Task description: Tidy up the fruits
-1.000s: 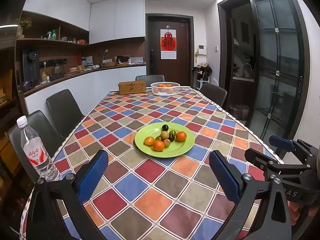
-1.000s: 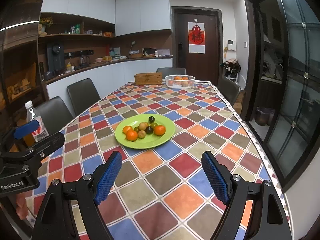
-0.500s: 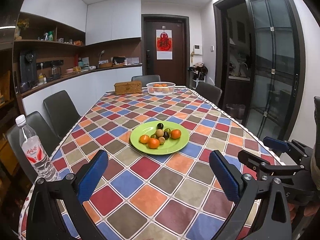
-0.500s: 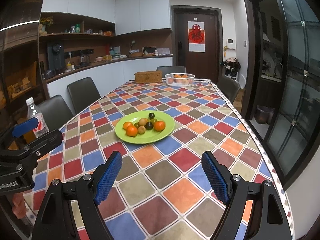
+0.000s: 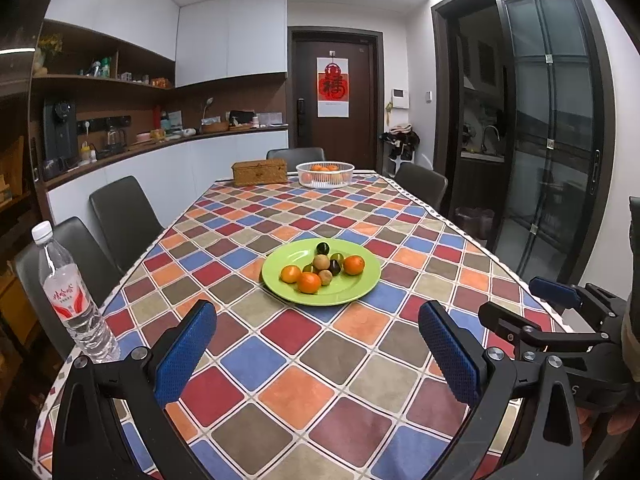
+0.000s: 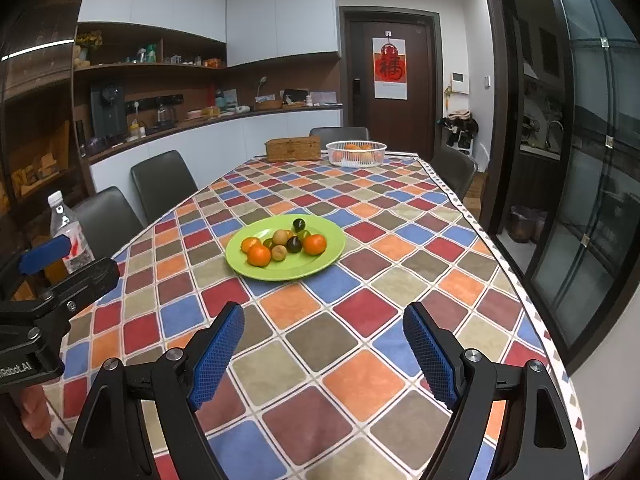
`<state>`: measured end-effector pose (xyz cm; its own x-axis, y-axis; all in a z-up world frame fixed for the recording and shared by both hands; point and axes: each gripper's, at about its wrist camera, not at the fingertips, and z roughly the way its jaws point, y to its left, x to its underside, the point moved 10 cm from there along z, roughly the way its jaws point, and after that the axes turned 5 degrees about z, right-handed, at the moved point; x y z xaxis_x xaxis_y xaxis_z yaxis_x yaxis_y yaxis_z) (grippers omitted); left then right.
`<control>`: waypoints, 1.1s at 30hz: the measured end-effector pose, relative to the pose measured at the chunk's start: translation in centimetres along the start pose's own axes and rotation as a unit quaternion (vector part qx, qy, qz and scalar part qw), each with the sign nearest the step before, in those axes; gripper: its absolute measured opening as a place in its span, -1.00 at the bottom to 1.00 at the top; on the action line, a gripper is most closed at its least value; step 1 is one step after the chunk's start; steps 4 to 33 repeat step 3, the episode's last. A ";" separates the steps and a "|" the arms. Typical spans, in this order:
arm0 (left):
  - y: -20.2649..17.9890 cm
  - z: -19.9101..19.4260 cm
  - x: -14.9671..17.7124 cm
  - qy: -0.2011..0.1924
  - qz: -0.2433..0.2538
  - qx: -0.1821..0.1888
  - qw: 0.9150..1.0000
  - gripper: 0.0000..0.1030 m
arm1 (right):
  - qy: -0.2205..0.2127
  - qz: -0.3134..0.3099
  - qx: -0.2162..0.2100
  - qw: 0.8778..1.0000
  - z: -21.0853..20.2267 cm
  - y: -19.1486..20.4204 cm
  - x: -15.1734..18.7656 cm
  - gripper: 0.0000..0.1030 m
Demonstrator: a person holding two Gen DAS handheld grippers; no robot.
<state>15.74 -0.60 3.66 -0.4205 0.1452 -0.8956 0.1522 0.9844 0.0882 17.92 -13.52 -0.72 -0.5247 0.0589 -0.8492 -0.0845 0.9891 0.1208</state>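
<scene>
A green plate (image 5: pixel 352 294) (image 6: pixel 320 258) sits mid-table with several small fruits: oranges (image 5: pixel 308 282) (image 6: pixel 259 255), tan round fruits (image 5: pixel 321 261) and dark ones (image 5: pixel 322 248) (image 6: pixel 298 224). A white basket (image 5: pixel 325 174) (image 6: pixel 356 153) with oranges stands at the table's far end. My left gripper (image 5: pixel 316 354) is open and empty, above the near table end. My right gripper (image 6: pixel 324 356) is open and empty, also short of the plate. Each gripper shows at the edge of the other's view.
A water bottle (image 5: pixel 70 296) (image 6: pixel 68 236) stands at the near left table corner. A wicker box (image 5: pixel 260 172) sits beside the basket. Dark chairs (image 5: pixel 120 220) line the left side and far end. A glass sliding door (image 5: pixel 552 128) is on the right.
Both grippers have drawn back and risen slightly from the plate; it looks smaller and farther. Both jaws stay open and empty.
</scene>
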 end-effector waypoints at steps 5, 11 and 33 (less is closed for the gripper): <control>0.0 0.0 0.1 0.000 -0.002 0.000 1.000 1.00 | 0.002 0.001 0.000 1.000 0.1 -0.2 0.1 0.60; 0.0 0.0 0.1 0.000 -0.002 0.000 1.000 1.00 | 0.002 0.001 0.000 1.000 0.1 -0.2 0.1 0.60; 0.0 0.0 0.1 0.000 -0.002 0.000 1.000 1.00 | 0.002 0.001 0.000 1.000 0.1 -0.2 0.1 0.60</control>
